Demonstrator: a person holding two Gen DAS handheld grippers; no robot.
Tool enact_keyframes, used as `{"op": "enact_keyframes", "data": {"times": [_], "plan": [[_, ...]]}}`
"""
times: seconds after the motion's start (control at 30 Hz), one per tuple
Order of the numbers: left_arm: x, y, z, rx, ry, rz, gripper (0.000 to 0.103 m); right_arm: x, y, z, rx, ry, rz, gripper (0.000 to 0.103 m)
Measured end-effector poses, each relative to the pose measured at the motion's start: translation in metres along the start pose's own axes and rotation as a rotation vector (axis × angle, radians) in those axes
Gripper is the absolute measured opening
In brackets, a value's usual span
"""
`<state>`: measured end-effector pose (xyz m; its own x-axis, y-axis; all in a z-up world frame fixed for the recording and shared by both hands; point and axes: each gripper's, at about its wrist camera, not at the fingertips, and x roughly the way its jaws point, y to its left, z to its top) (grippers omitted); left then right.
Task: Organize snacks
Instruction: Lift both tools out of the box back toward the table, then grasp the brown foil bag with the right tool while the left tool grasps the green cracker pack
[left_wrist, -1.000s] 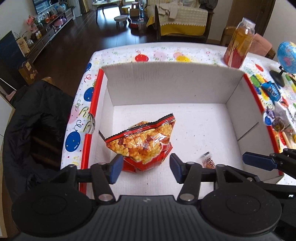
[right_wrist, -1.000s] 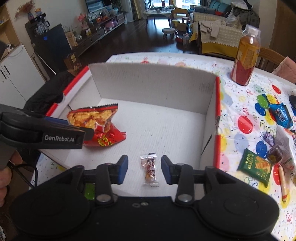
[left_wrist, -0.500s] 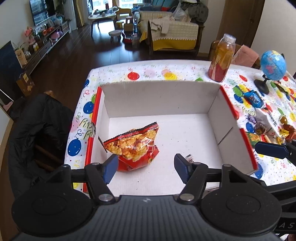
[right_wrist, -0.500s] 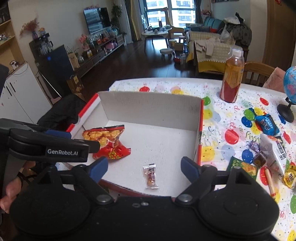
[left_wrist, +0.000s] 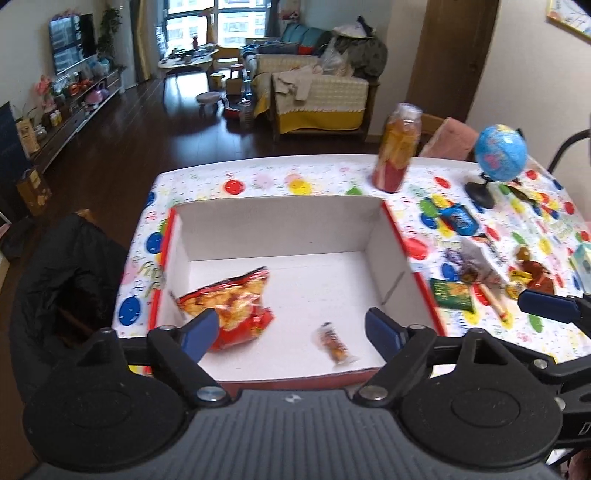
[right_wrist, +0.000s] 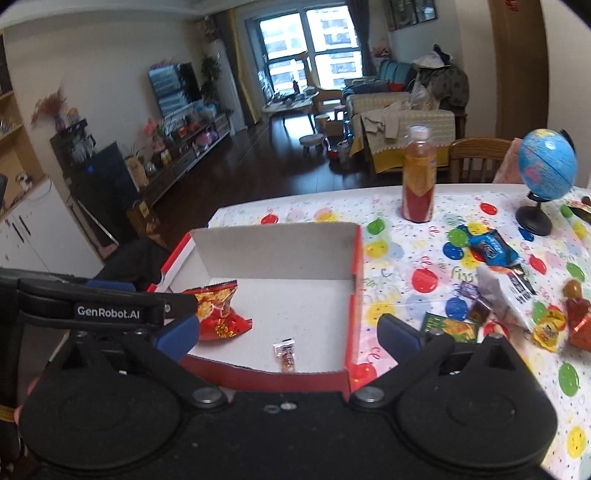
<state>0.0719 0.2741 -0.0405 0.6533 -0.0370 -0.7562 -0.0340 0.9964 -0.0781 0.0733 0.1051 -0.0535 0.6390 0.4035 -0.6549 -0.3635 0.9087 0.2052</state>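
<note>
Between placements: two snacks are in, both tongs empty above the near edge of the box.

Left tongs (left_wrist: 288, 330): jaws opening wide, nothing between the pads. Below them the red chip bag (left_wrist: 229, 306) lies at the left of the white cardboard box (left_wrist: 280, 225).

Small wrapped candy (right_wrist: 285, 355) lies near the box's front wall, apart from the bag.

Right tongs (right_wrist: 286, 334): jaws opening to full spread, gripping nothing.

Right of the box, on the balloon-print desk (right_wrist: 391, 258), loose snacks wait: green packet (right_wrist: 448, 326), blue packet (right_wrist: 493, 249), a heap of wrapped sweets (right_wrist: 550, 328).

Next move, by my judgement: swing the right tongs over to the green packet, nearest the box wall, and close on its flat edge.
</note>
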Motion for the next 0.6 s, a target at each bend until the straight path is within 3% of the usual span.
{"op": "enact_keyframes", "data": {"times": [0.07,0.33,0.6], "plan": [[-0.003,-0.009,-0.001,0.009,-0.013,-0.009,0.101,-0.007,-0.008,-0.002,0.018,-0.011,-0.013,0.103],[0.001,-0.051,-0.003,0.022,-0.033,-0.067,0.102,-0.035,-0.052,-0.013,0.052,-0.07,-0.07,0.103],[0.017,-0.107,-0.005,0.024,-0.001,-0.076,0.102,-0.051,-0.111,-0.026,0.071,-0.048,-0.121,0.103]]}}
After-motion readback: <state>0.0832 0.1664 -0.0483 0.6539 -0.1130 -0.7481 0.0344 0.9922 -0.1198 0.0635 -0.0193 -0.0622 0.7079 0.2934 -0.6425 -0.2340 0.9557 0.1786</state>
